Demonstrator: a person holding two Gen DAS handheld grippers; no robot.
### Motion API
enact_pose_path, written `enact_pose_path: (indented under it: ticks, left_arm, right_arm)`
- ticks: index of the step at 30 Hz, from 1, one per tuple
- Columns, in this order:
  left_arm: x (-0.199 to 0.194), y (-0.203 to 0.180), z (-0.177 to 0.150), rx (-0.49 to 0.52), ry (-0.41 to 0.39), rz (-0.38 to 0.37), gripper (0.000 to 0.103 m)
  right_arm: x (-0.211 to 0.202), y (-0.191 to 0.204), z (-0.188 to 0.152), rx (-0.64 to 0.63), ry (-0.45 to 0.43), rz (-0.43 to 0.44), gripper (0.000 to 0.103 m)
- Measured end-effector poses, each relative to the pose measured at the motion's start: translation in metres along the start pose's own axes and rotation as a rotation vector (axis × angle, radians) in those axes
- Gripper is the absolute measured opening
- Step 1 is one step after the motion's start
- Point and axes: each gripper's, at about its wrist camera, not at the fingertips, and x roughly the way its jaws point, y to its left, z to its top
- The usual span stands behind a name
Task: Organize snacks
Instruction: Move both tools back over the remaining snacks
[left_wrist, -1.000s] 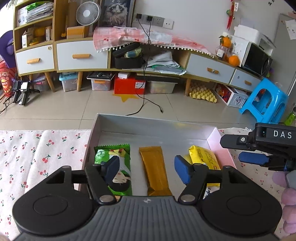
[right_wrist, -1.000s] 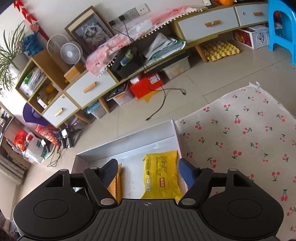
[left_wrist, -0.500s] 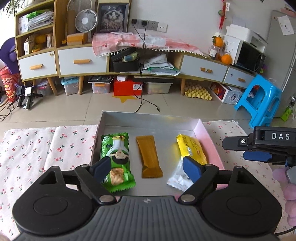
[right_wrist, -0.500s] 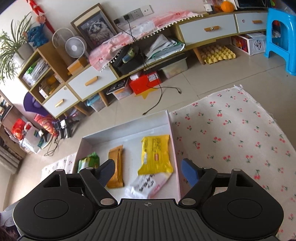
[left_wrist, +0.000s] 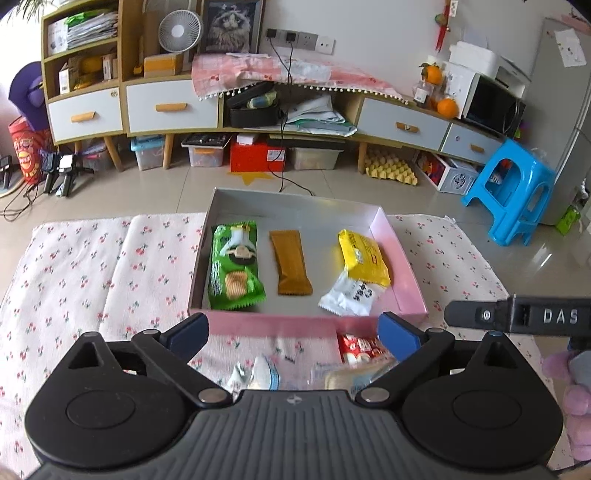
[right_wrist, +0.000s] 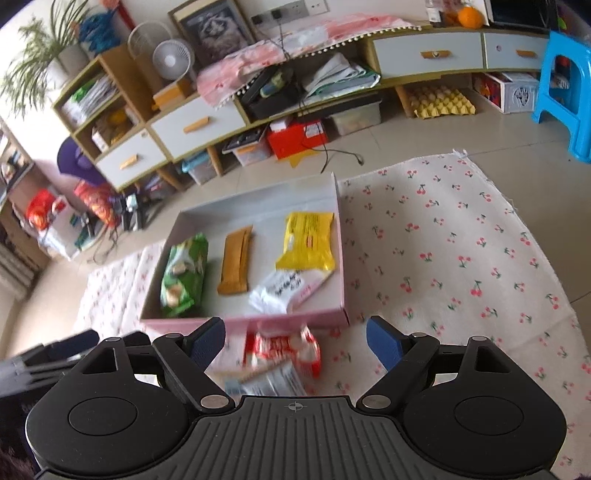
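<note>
A: What lies around the box?

B: A cherry-print cloth (left_wrist: 92, 266) covers the floor under it. Behind stand a long cabinet (left_wrist: 166, 107) with white drawers, a small fan (left_wrist: 180, 30) and a blue stool (left_wrist: 511, 195). Nothing blocks the way into the box from the near side except its own pink front wall.

A: And the two grippers?

B: Both hang tilted downward over the near edge. The left gripper (left_wrist: 293, 332) has just been spreading its jaws; they stand wide with nothing between the pads. The right gripper (right_wrist: 295, 341) has also been opening, and its jaws are apart and empty. Its black body shows at the right edge of the left view.

A: What is in the box (left_wrist: 273, 323)?

B: A green packet (left_wrist: 234, 271) on the left, a brown bar (left_wrist: 291, 262) in the middle, a yellow packet (left_wrist: 364, 258) on the right, and a white packet (left_wrist: 347, 297) just in front of the yellow one, partly under it.

A: Anything outside?

B: A red packet (right_wrist: 282, 349) and some pale wrappers (left_wrist: 262, 373) lie on the cloth just before the front wall, below the open jaws.
</note>
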Motion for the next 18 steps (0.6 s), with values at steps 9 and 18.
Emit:
enact_pose_path:
  ticks: [9, 18]
  left_arm:
    - [-0.012, 0.000, -0.020, 0.014, 0.017, 0.040, 0.101]
    - [-0.015, 0.009, -0.044, 0.012, 0.043, 0.039, 0.102]
  right_arm:
    - [-0.013, -0.002, -0.023, -0.025, 0.032, -0.014, 0.089]
    - [-0.015, -0.005, -0.038, -0.036, 0.054, -0.010, 0.089]
